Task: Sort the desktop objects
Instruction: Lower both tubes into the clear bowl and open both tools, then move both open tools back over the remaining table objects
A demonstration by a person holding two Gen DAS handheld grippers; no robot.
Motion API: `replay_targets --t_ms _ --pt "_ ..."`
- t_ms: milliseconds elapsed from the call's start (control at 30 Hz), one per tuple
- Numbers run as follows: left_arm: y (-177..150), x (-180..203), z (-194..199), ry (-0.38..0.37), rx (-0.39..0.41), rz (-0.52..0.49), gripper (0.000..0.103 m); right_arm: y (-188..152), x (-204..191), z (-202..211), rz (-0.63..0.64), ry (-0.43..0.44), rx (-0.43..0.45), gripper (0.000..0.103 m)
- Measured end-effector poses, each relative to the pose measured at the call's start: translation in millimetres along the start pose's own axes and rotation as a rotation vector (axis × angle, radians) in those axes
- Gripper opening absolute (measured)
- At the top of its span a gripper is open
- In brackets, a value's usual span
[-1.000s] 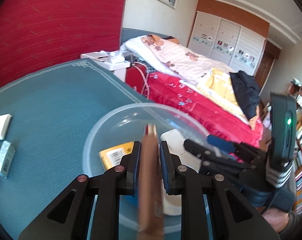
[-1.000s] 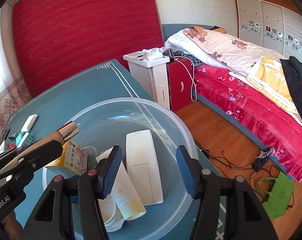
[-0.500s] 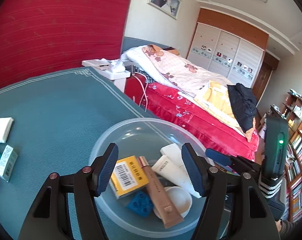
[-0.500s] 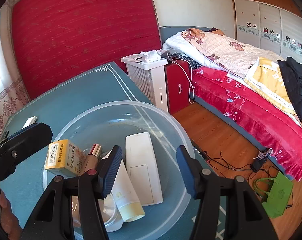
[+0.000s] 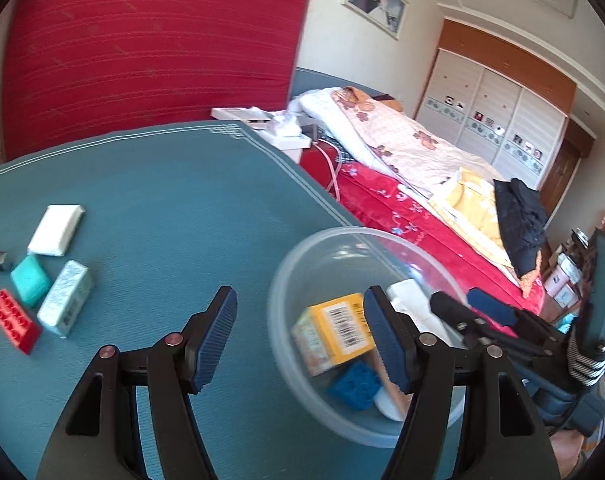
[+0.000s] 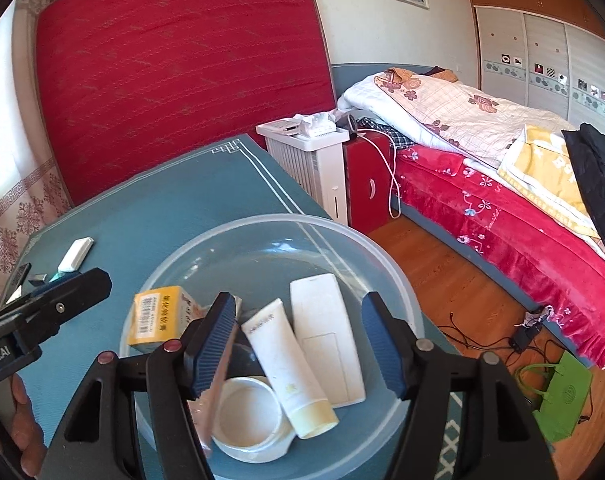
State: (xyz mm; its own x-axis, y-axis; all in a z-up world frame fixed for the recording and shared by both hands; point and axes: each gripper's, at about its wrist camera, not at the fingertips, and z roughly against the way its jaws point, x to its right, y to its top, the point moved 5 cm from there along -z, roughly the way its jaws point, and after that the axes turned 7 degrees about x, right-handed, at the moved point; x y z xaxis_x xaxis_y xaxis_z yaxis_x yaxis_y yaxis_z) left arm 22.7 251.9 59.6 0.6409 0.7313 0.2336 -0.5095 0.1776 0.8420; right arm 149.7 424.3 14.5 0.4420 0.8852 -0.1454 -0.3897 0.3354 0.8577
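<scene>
Clear round plastic bowl (image 6: 382, 264) on teal woven tablecloth (image 5: 174, 200) holds yellow carton (image 6: 158, 316), white tube (image 6: 286, 364), flat white remote (image 6: 326, 344), round jar (image 6: 248, 418). Left gripper (image 5: 298, 338) wide, empty; right gripper (image 6: 298, 340) opening, gripping nothing, over bowl. Red studded brick (image 5: 14, 320) lies apart.

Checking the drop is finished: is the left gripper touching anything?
Apart. The left wrist view shows the left gripper with only tablecloth between its fingers.

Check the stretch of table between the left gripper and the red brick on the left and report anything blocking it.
Nothing visible blocks it. The left gripper is open and empty, and bare teal cloth lies between it and the red brick. A silver box lies just beyond the brick, to the side of that path.
</scene>
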Motion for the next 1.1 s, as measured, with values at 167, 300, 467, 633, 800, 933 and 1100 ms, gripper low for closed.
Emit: replay_targets --t_ms 167,300,467,633,800,933,1100 --pt "-0.3 -26.6 10.8 0.059 0.013 0.031 0.069 4.6 -23.0 2.7 0.014 0.037 0.026 0.073" --pt "0.0 -48.9 20.4 0.137 0.034 0.041 0.069 5.1 -45.6 2.3 0.038 0.073 0.038 0.075" --pt "-1.3 -73.9 32.8 0.254 0.065 0.009 0.069 0.3 -68.2 -1.1 0.048 0.119 0.027 0.077" --pt "-5.7 -99.4 45.0 0.326 0.072 0.007 0.069 -9.1 -97.8 -1.8 0.100 0.158 0.018 0.077" --pt "-9.4 -128.3 51.5 0.381 0.076 0.068 0.069 -20.3 -129.0 -3.8 0.153 0.211 -0.004 0.078" --pt "-13.0 -149.3 58.2 0.434 0.094 0.103 0.069 -28.3 -149.4 -4.3 0.183 0.240 -0.017 0.079" --pt "-12.2 -167.0 63.0 0.507 0.106 0.117 0.069 -41.5 -170.4 -15.4 0.221 0.263 -0.052 0.079"
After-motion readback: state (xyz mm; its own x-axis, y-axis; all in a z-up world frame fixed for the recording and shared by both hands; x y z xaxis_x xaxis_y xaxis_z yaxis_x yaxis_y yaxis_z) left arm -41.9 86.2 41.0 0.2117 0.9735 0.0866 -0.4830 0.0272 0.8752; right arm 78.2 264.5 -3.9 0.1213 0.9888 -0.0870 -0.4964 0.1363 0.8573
